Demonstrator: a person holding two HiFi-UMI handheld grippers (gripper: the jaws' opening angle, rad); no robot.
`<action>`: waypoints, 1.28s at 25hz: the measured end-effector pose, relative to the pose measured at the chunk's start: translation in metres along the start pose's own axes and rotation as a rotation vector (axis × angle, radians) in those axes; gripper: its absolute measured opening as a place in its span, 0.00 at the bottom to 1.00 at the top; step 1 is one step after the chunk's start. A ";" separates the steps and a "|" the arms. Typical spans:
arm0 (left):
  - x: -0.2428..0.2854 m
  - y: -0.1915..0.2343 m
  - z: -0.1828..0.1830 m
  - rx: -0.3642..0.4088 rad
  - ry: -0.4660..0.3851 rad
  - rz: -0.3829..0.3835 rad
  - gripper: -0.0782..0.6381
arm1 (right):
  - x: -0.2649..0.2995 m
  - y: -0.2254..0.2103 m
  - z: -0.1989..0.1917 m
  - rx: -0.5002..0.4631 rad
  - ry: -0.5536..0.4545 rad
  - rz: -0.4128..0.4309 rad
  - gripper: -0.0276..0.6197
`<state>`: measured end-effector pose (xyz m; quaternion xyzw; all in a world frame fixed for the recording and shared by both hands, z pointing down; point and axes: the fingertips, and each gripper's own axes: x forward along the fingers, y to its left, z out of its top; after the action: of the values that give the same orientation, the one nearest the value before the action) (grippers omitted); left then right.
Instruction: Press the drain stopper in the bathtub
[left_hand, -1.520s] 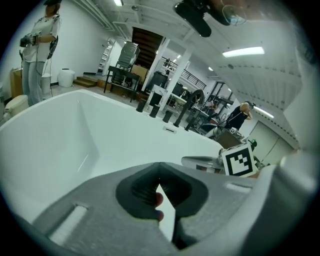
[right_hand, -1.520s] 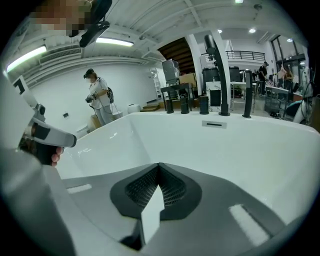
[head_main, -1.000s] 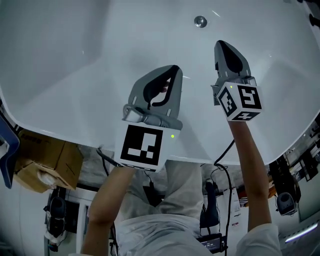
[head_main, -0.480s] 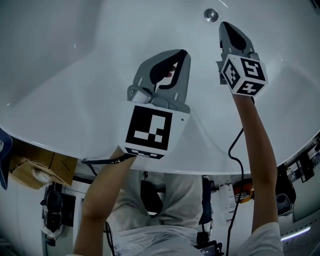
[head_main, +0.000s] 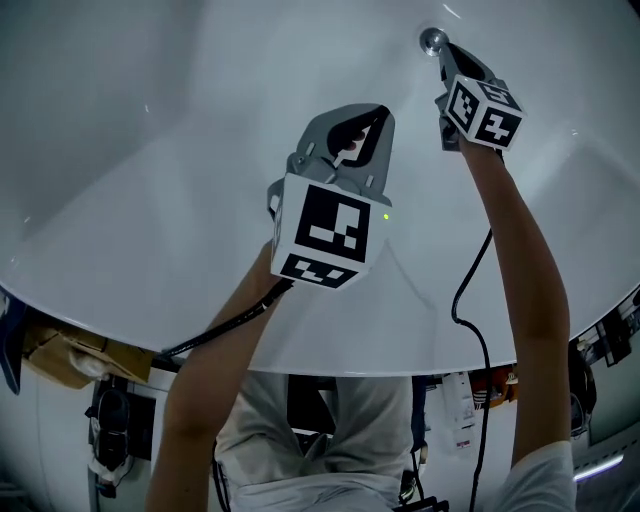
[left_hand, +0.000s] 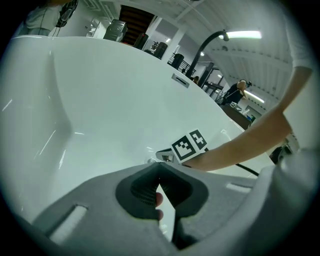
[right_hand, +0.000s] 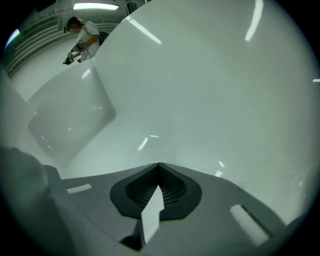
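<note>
The chrome drain stopper (head_main: 432, 41) sits in the white bathtub floor (head_main: 200, 150) at the top of the head view. My right gripper (head_main: 445, 49) is shut, and its joined tips reach the stopper's near edge; I cannot tell whether they touch it. In the right gripper view the shut right gripper (right_hand: 159, 164) covers the stopper. My left gripper (head_main: 383, 110) hangs lower left of it, shut and holding nothing. In the left gripper view the shut left gripper (left_hand: 159, 165) points at the stopper (left_hand: 152, 160) and the right gripper's marker cube (left_hand: 190, 145).
The tub's white rim (head_main: 330, 362) curves across the bottom of the head view, with a cardboard box (head_main: 60, 350) below it. A black cable (head_main: 470, 300) trails from the right gripper. A black faucet (left_hand: 210, 42) arches beyond the tub's far wall.
Both grippers have gone deeper into the tub. The right gripper has travelled up to the drain stopper, and the left gripper has followed a shorter way.
</note>
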<state>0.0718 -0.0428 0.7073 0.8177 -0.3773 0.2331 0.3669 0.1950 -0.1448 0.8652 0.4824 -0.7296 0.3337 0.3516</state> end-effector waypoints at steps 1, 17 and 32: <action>0.007 -0.001 0.002 0.003 0.004 0.000 0.11 | 0.006 -0.009 -0.002 -0.005 0.018 -0.011 0.05; 0.027 0.018 -0.025 -0.026 0.012 -0.028 0.11 | 0.088 -0.034 -0.061 0.045 0.204 -0.095 0.05; 0.034 -0.006 0.002 -0.010 -0.008 -0.033 0.11 | 0.077 -0.065 -0.050 0.081 0.244 -0.115 0.05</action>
<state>0.0972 -0.0573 0.7258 0.8229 -0.3662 0.2219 0.3736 0.2432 -0.1598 0.9661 0.4931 -0.6383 0.3985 0.4365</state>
